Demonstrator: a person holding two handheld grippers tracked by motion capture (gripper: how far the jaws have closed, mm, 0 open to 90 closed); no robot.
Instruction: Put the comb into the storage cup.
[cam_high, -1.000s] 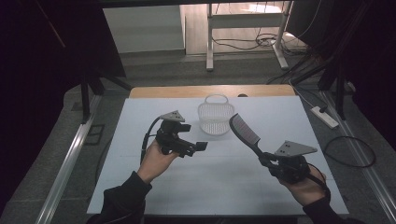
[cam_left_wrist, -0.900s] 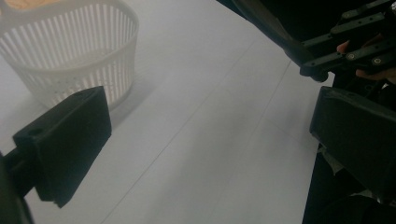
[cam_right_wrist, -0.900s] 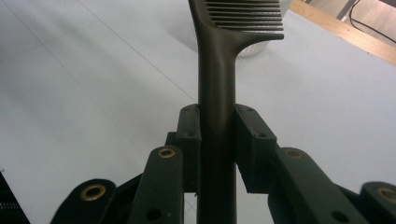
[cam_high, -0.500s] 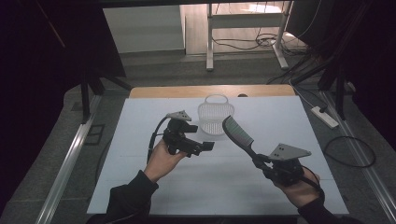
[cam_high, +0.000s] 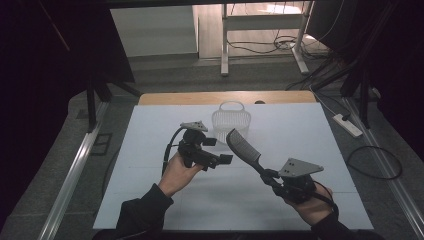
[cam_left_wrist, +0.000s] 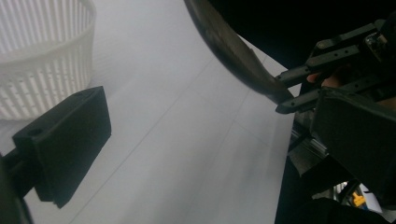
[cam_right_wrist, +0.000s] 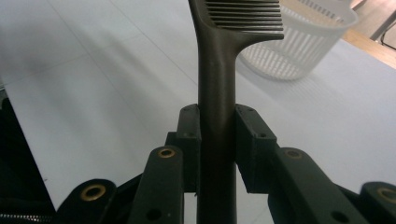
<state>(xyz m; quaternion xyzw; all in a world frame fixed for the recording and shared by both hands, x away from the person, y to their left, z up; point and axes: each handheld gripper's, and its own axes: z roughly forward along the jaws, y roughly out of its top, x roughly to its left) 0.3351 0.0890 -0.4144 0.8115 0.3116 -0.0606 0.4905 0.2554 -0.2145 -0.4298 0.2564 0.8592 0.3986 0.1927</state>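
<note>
The right gripper (cam_high: 270, 176) has its fingers clamped on the handle of a dark comb (cam_high: 243, 146), which slants up toward eleven o'clock, its toothed end just short of the white slatted basket (cam_high: 231, 122) on the surface (cam_high: 150, 150). Held only at its handle end, the long comb could pivot or catch the basket's rim and tip it. The left gripper (cam_high: 216, 151) hangs open and empty at the comb's nine o'clock.

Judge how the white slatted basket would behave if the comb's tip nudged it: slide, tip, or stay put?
The basket is thin open plastic lattice, so probably very light and likely to slide on the smooth white table. It is upright and looks empty, so a high nudge from the comb might tip it.
</note>
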